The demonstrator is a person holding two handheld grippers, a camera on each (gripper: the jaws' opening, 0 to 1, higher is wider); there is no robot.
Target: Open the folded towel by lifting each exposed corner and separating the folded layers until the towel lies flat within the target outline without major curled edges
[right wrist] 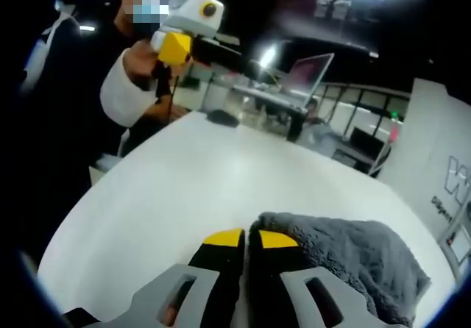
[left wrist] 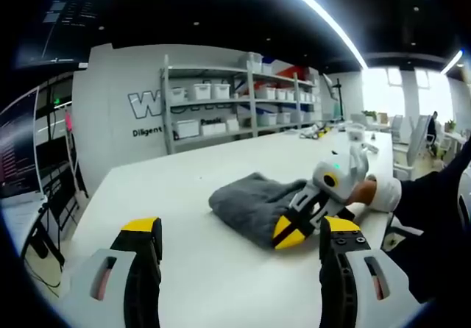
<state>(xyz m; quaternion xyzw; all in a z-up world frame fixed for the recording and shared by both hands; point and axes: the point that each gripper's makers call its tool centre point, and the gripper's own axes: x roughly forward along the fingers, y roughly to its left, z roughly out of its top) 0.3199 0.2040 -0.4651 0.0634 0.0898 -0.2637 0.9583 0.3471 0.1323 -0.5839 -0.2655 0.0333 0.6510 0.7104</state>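
Pinching the near edge of the grey towel [right wrist: 346, 258], my right gripper [right wrist: 250, 241] has its yellow-tipped jaws narrowed onto the fabric. The towel lies bunched and folded on the white counter [left wrist: 221, 284], toward its right edge in the left gripper view. My left gripper [left wrist: 239, 232] hovers above the counter, jaws wide and holding nothing.

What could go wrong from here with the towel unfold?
1. The right gripper looks shut at the edge of the grey towel, which is still bunched; it may have pinched several layers, so lifting could drag the whole bundle instead of opening it.
2. The left gripper hangs open and off the towel, so nothing anchors the cloth; it may slide across the white table.
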